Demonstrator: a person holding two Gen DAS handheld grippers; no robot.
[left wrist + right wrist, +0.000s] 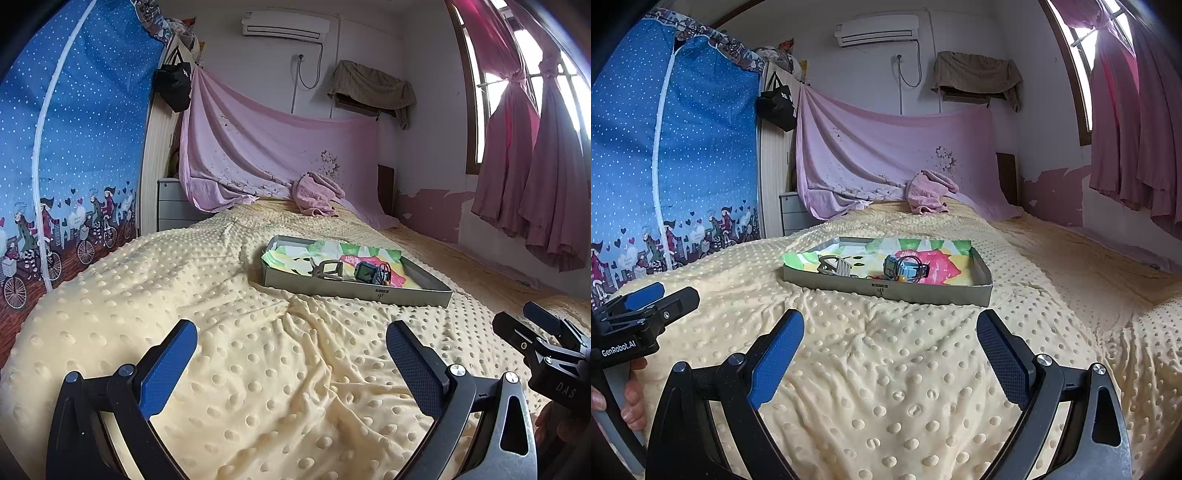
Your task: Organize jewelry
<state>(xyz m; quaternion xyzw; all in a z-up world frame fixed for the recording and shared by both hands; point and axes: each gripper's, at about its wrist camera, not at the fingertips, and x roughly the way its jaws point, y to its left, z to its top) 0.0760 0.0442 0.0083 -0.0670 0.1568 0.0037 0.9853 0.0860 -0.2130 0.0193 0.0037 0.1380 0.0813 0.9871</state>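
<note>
The left claw [291, 354] hangs released, jaws spread wide and holding nothing, low over the yellow dotted blanket [236, 332] of the bed. The right claw [890, 347] is the same: spread, empty, just above the blanket. Each shows in the other's view, the right at 3 o'clock of the left and the left at 9 o'clock of the right, so they sit side by side, both aimed at the tray [923, 293].

The tray lies at 12 o'clock of the right claw and about 1 o'clock of the left, near but clear of both. It is lined with a bright cloth [923, 245]. On that lie a silvery watch [834, 266] toward 9 o'clock and a blue watch [905, 268] near the middle, with smaller bits beside it too tangled to name. All the pieces lie inside the tray; whether they are sorted or awaiting sorting, the scene fits either.

Bare blanket lies between claws and tray; only its folds and the tray's near wall stand in the way. A pink towel [929, 194] sits well beyond, at 12 o'clock.
</note>
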